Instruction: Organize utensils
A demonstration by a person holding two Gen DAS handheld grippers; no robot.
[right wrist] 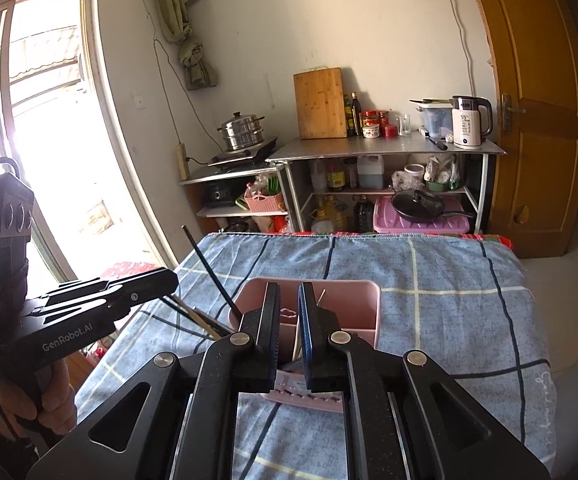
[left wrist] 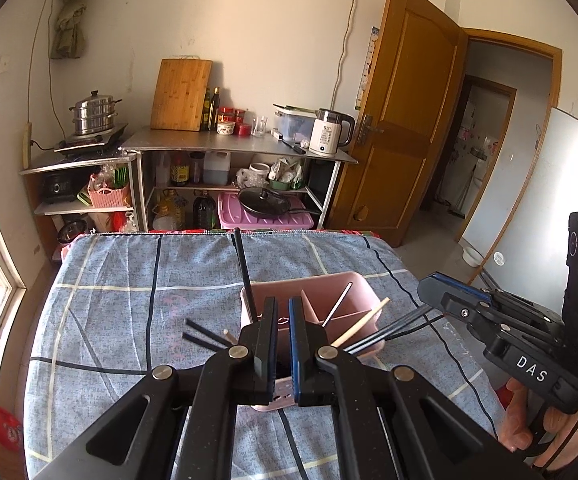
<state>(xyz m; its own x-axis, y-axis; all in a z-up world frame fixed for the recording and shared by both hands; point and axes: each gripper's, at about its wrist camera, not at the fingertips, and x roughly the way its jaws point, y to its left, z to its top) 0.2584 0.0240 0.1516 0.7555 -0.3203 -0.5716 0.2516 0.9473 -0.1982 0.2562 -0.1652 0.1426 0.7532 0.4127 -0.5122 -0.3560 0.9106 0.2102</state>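
A pink divided utensil holder (left wrist: 363, 290) stands on the blue plaid cloth; it also shows in the right wrist view (right wrist: 365, 300). A black chopstick (left wrist: 245, 268) stands upright in its left compartment and shows in the right wrist view (right wrist: 209, 270). A metal stick (left wrist: 337, 304) and a wooden chopstick (left wrist: 363, 322) lean in it. Dark and wooden chopsticks (left wrist: 205, 336) lie on the cloth to its left, and dark ones (left wrist: 397, 330) to its right. My left gripper (left wrist: 283, 308) hovers over the holder, jaws nearly closed and empty. My right gripper (right wrist: 289, 296) does the same.
The cloth-covered table (right wrist: 449, 280) ends at a far edge. Behind it stand metal shelves (left wrist: 233, 144) with a cutting board, bottles, a kettle (left wrist: 329, 132) and a steamer pot (left wrist: 93, 114). A wooden door (left wrist: 401, 112) is on the right, a window (right wrist: 49, 120) on the left.
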